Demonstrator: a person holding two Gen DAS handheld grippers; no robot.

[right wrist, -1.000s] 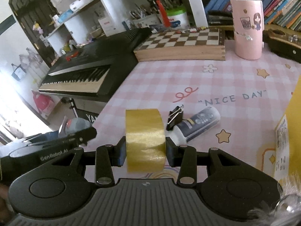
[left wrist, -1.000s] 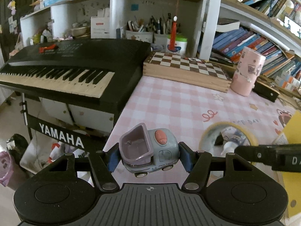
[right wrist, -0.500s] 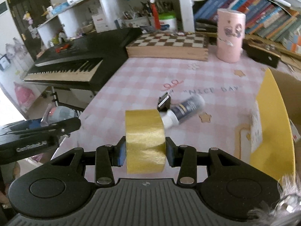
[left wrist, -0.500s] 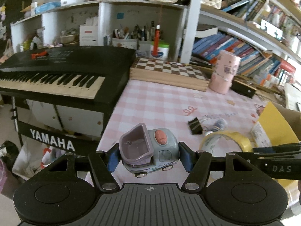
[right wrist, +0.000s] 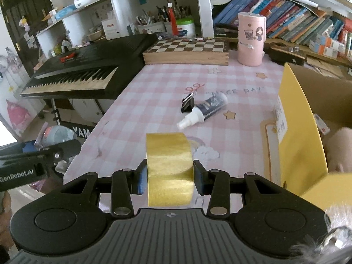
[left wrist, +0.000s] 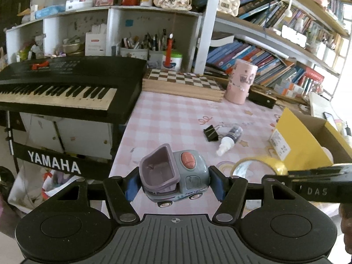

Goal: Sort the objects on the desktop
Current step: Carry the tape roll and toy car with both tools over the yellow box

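At the far left of the right wrist view, the left claw (right wrist: 47, 147) shows only as a black arm lettered "GenRobot.AI", and the toy it carries is a blurred grey shape behind that arm. In its own view the left claw (left wrist: 175, 186) is clamped by its blue pads on a small grey plastic toy truck with a mauve tipper bed and a red-orange button on its roof (left wrist: 173, 173), held off the pink checked worktop (left wrist: 171, 118). A black electronic keyboard with white and black keys (left wrist: 66, 83) stands at the worktop's left edge. Farther back lies a wooden chessboard box (right wrist: 187, 49), and to its right an upright pink cylindrical container with cartoon stickers (right wrist: 250, 39), its contents hidden.

On the worktop's middle, a black binder clip (right wrist: 187, 104) touches a dark spray bottle with a white nozzle (right wrist: 203, 111) lying on its side.

The right claw (right wrist: 169, 179) is clamped on a roll of yellow tape (right wrist: 169, 167), standing on edge between the pads, above the worktop's near part.

At the right stands an open yellow cardboard box with a printed label on its side (right wrist: 297, 127), cut off by the frame. Inside it, a beige plush thing (right wrist: 340, 149) is only partly visible; the rest of the interior is hard to make out.
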